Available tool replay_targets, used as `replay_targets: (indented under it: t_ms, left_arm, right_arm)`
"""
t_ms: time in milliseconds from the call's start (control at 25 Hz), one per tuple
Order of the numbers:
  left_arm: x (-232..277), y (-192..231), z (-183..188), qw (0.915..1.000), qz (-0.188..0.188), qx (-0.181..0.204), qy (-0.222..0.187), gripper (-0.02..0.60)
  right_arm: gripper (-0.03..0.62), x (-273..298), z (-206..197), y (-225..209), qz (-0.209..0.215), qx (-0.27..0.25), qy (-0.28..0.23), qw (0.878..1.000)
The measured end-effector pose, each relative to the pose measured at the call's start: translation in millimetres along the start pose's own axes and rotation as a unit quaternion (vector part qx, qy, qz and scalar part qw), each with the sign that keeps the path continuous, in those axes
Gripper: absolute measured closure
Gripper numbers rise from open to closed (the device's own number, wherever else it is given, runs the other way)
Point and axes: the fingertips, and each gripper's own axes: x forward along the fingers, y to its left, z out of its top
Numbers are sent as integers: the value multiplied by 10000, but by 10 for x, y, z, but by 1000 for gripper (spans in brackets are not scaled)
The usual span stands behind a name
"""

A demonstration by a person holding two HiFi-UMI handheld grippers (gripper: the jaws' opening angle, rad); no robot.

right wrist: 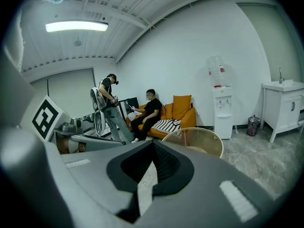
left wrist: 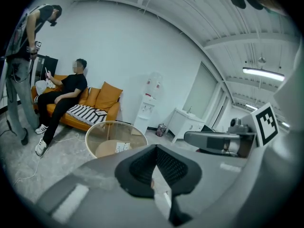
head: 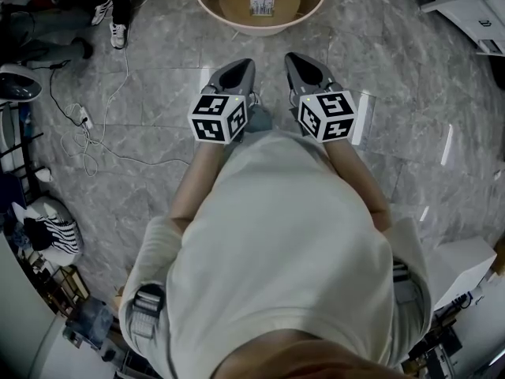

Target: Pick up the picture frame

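A round glass-topped table [head: 207,10] stands ahead on the grey marble floor. On its beige lower shelf lies a small flat rectangular thing with print [head: 262,5], also seen in the left gripper view [left wrist: 118,147]; I cannot tell whether it is the picture frame. My left gripper [head: 241,67] and right gripper [head: 297,61] are held side by side in front of my chest, short of the table and pointing at it. Both are shut with nothing between the jaws, as the left gripper view [left wrist: 155,147] and the right gripper view [right wrist: 152,144] show. The table [right wrist: 199,139] lies straight ahead.
Behind the table an orange sofa [left wrist: 107,96] holds a seated person [left wrist: 66,91]; another person [left wrist: 21,56] stands beside it. A water dispenser [left wrist: 149,101] and a white cabinet [left wrist: 183,122] line the wall. Cables [head: 87,133] trail on the floor at left. A white box [head: 465,263] sits at right.
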Motion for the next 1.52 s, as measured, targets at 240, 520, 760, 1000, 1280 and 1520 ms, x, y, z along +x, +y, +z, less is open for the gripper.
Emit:
replay_targets:
  t_ms: [240, 520, 760, 1000, 1280, 1520]
  left_arm:
    - [182, 303, 190, 9999, -73, 14, 76, 582]
    - [355, 627, 292, 9998, -114, 21, 158, 581]
    - [530, 859, 332, 9993, -169, 63, 319, 581]
    - [738, 1049, 321, 9992, -65, -100, 384, 583]
    - [1128, 1283, 189, 9982, 53, -191, 564, 583]
    - [1515, 1538, 35, 9964, 172, -395, 726, 581]
  right_arm:
    - [594, 340, 156, -74, -117, 39, 25, 9999]
    - [594, 704, 226, -174, -249, 52, 54, 9997]
    - [594, 959, 258, -246, -378, 63, 116, 9992]
    - [594, 1173, 218, -351, -415, -107, 273, 9987]
    - [594, 1539, 35, -606, -353, -168, 556, 9977]
    - [594, 1861, -187, -997, -406, -190, 845, 9954]
